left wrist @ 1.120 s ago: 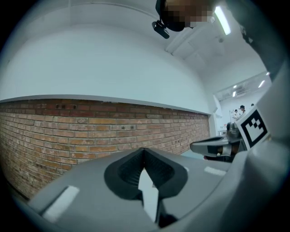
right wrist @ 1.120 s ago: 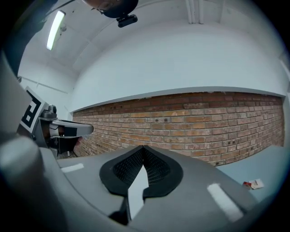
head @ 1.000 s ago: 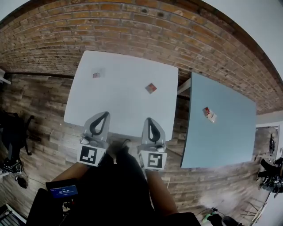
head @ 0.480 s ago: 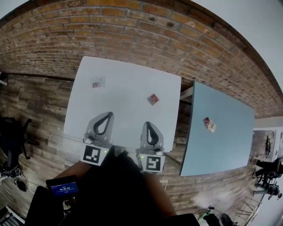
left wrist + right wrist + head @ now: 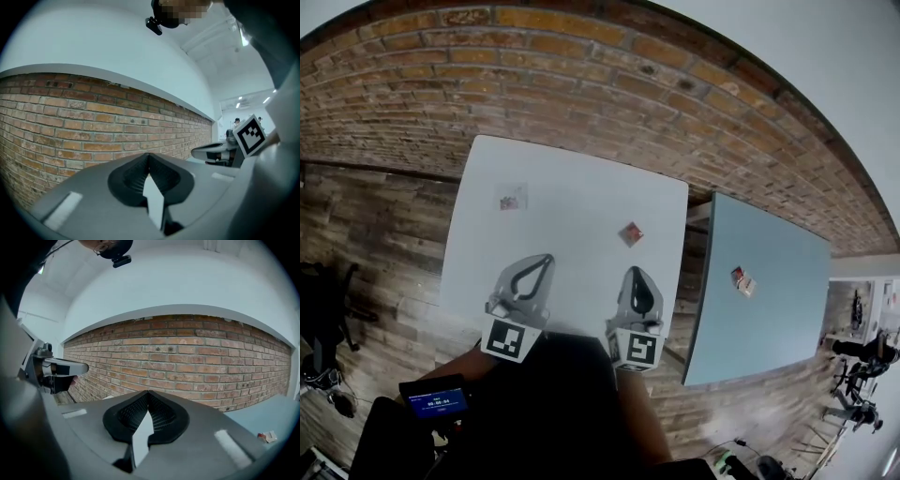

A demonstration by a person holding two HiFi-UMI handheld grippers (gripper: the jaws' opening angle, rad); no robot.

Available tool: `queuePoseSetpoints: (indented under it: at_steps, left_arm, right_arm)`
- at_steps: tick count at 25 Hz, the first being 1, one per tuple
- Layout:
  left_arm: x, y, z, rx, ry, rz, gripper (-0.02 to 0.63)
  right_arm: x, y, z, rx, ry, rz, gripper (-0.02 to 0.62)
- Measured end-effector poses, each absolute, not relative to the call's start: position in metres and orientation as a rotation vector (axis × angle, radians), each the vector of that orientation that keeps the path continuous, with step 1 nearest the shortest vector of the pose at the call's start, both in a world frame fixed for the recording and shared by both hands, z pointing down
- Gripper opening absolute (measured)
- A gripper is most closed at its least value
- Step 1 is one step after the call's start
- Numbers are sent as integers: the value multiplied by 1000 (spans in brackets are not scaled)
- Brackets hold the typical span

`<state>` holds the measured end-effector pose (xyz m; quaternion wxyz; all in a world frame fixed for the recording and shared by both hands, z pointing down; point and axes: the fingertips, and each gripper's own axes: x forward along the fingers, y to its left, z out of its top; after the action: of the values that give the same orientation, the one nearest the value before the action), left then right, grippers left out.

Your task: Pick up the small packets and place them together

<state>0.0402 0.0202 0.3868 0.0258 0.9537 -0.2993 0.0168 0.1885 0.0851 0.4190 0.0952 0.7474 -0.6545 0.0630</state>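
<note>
Both grippers are held shut and empty: the left gripper (image 5: 149, 155) and the right gripper (image 5: 148, 393) are each seen with their ribbed black pads pressed together at the tip and nothing between them. From the head view, the left gripper (image 5: 547, 260) and right gripper (image 5: 634, 271) are seen over the near part of the white table (image 5: 581, 173), reaching farther in over it than a second ago, when they were held close to its near edge. The jaws are unchanged since then, and no packet has been moved.

The grippers' shells are smooth grey plastic, teardrop-shaped, each backed by a cube with black-and-white square markers.

A pale, flat packet (image 5: 513, 198) is found on the far left of the white table, and a small red square packet (image 5: 630, 233) ahead of the right gripper, well apart from the first. Two more small packets (image 5: 742, 280), red and pale, are seen touching on the matte blue-grey table (image 5: 787, 319) to the right. Both tabletops are smooth and squarish. A rough red brick wall (image 5: 581, 75) and a wood-plank floor (image 5: 375, 216) are seen beyond.
</note>
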Motion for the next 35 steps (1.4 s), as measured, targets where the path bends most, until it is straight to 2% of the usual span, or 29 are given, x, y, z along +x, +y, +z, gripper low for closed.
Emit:
queuePoseSetpoints:
  at_steps: [8,15,31,35]
  left_arm:
    - [40,-7,392,2902,-1016,65,0]
    - [61,-13,392,2871,-1052,91,0]
    - [84,-15,417,2817,-1141,258,0]
    - [81,-18,420,2790,-1178,286,0]
  right_arm:
    - [211,62,430,2148,-1941,190,3]
    - [246,51,477,1999,-1926,269,12]
    - [306,20,615,1628,-1911,537,180]
    - [312,17,652,1519,-1883,594,193]
